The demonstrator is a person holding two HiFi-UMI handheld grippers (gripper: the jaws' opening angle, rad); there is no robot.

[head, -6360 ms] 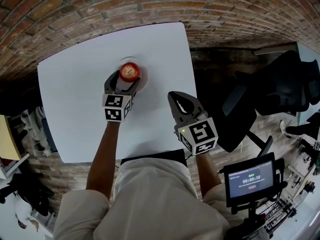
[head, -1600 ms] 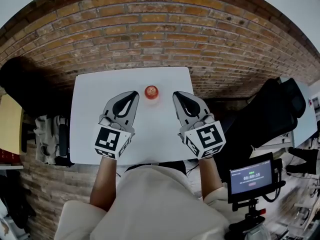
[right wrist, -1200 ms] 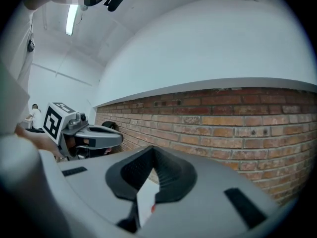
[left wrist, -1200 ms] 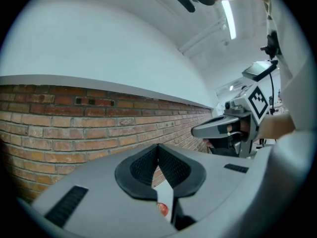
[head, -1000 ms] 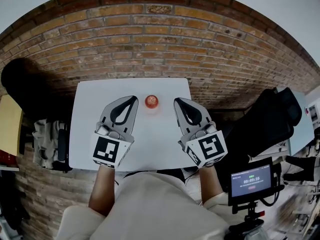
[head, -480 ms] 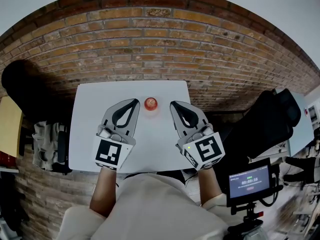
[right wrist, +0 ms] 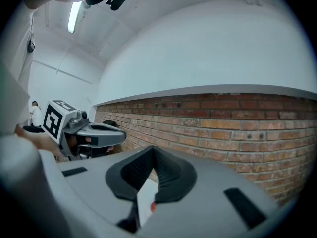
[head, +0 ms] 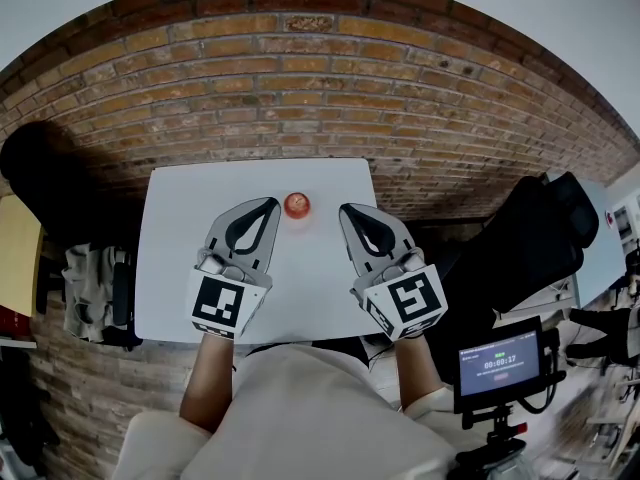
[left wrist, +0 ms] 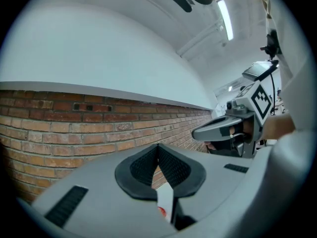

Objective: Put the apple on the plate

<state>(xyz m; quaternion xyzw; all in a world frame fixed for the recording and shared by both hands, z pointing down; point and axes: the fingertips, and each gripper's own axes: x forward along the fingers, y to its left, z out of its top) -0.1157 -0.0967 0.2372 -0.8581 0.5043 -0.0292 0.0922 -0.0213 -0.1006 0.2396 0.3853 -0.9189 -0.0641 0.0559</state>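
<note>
A red apple [head: 296, 204] rests on a small white plate [head: 297, 217] near the far edge of the white table [head: 180, 238]. My left gripper [head: 270, 206] is held level just left of the apple, jaws shut and empty. To the apple's right my right gripper [head: 347, 212] is also shut and holds nothing. In the left gripper view the shut left gripper [left wrist: 158, 150] hides all but a red sliver of the apple [left wrist: 162, 211], and the right gripper [left wrist: 223, 130] shows beside it. The right gripper view shows the shut right gripper [right wrist: 152, 151] and the left gripper [right wrist: 94, 133].
A brick wall [head: 300, 88] stands right behind the table. A black office chair [head: 540, 238] is at the right, with a small screen on a stand [head: 500, 363] in front of it. Clutter and shelves [head: 95, 283] sit left of the table.
Several seconds ago the left gripper was at the apple on the plate; it has since drawn back and both grippers hang side by side. Over the last second they barely moved.
</note>
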